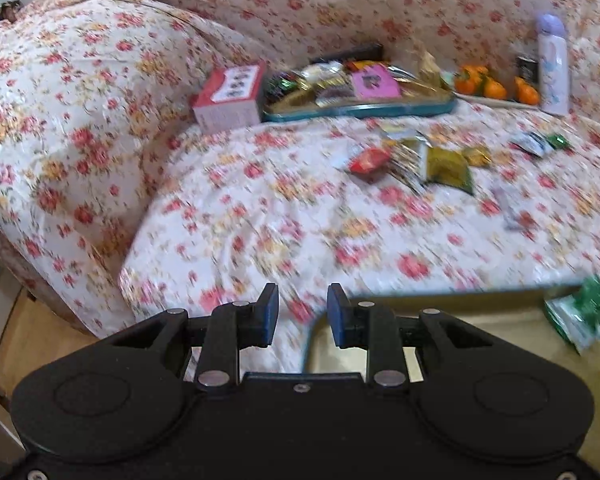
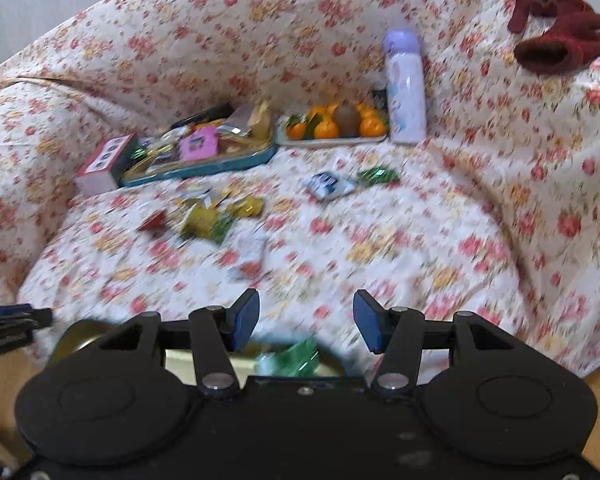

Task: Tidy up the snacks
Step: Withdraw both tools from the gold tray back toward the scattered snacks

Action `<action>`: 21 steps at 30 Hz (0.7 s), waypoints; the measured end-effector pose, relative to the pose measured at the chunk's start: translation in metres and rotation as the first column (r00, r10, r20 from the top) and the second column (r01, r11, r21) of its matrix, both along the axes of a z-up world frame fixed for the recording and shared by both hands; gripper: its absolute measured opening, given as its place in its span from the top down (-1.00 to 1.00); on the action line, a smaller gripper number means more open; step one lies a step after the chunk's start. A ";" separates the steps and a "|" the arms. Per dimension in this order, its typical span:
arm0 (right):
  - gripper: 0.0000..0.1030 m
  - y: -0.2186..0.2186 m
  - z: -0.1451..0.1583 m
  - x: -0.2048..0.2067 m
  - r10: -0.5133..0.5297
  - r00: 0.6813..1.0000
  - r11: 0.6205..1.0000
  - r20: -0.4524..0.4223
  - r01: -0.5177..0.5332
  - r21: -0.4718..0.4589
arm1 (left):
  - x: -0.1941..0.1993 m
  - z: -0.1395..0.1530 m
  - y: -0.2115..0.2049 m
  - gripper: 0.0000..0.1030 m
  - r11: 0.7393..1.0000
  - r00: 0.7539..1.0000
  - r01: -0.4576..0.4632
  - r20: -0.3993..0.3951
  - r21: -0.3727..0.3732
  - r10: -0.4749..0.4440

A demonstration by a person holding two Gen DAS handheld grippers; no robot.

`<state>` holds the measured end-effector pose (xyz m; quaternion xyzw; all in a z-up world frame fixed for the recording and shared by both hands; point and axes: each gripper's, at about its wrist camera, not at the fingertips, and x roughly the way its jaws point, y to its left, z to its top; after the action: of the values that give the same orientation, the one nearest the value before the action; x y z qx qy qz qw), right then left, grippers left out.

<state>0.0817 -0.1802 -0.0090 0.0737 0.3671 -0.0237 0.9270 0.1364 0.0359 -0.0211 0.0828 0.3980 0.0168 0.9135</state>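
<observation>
Loose snack packets lie on the floral sofa seat: a red one (image 1: 370,160) (image 2: 154,222), a yellow-green one (image 1: 448,168) (image 2: 206,220), a blue-white one (image 1: 534,144) (image 2: 328,184) and a green one (image 2: 378,176). At the seat's front edge, a gold tray (image 1: 480,332) (image 2: 180,364) holds a green packet (image 1: 580,316) (image 2: 296,358). My left gripper (image 1: 303,316) hovers by that tray's left rim, narrowly open and empty. My right gripper (image 2: 306,326) hangs open above the green packet, gripping nothing. A teal tray (image 1: 360,111) (image 2: 204,168) full of snacks sits at the back.
A red-and-white box (image 1: 230,96) (image 2: 104,164) stands left of the teal tray. A plate of oranges (image 1: 492,86) (image 2: 332,124) and a white bottle with a purple cap (image 1: 554,68) (image 2: 406,88) are at the back right. A dark red plush (image 2: 556,32) lies on the sofa arm. The picture is blurred.
</observation>
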 end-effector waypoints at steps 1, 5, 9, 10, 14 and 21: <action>-0.09 -0.003 -0.003 0.004 -0.004 1.000 1.000 0.008 0.004 -0.007 | 0.004 -0.002 0.001 0.27 1.000 1.000 -0.011 0.009 0.008 0.011; -0.09 -0.016 -0.020 0.020 -0.017 1.000 1.000 0.007 0.017 -0.015 | 0.020 -0.017 0.004 0.27 0.996 0.997 -0.073 0.028 0.057 0.071; -0.09 -0.020 -0.036 0.028 -0.006 1.000 1.000 -0.002 0.006 -0.013 | 0.024 -0.033 0.006 0.27 0.995 0.995 -0.097 0.006 0.039 0.097; -0.09 -0.019 -0.039 0.027 0.000 1.000 1.000 -0.003 0.000 -0.016 | 0.024 -0.037 0.006 0.27 0.994 0.995 -0.100 0.005 0.037 0.100; -0.08 -0.016 -0.051 0.028 0.041 0.999 0.999 -0.002 -0.041 -0.017 | 0.023 -0.047 0.001 0.27 0.990 0.994 -0.107 0.027 0.096 0.104; -0.08 -0.010 -0.062 0.027 0.086 0.996 0.996 0.024 -0.086 0.014 | 0.021 -0.055 0.002 0.27 0.980 0.984 -0.159 0.099 0.120 0.148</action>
<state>0.1086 -0.1902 -0.0714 0.0650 0.3592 0.0198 0.9308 0.1572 0.0377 -0.0760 0.1092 0.3598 0.1164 0.9193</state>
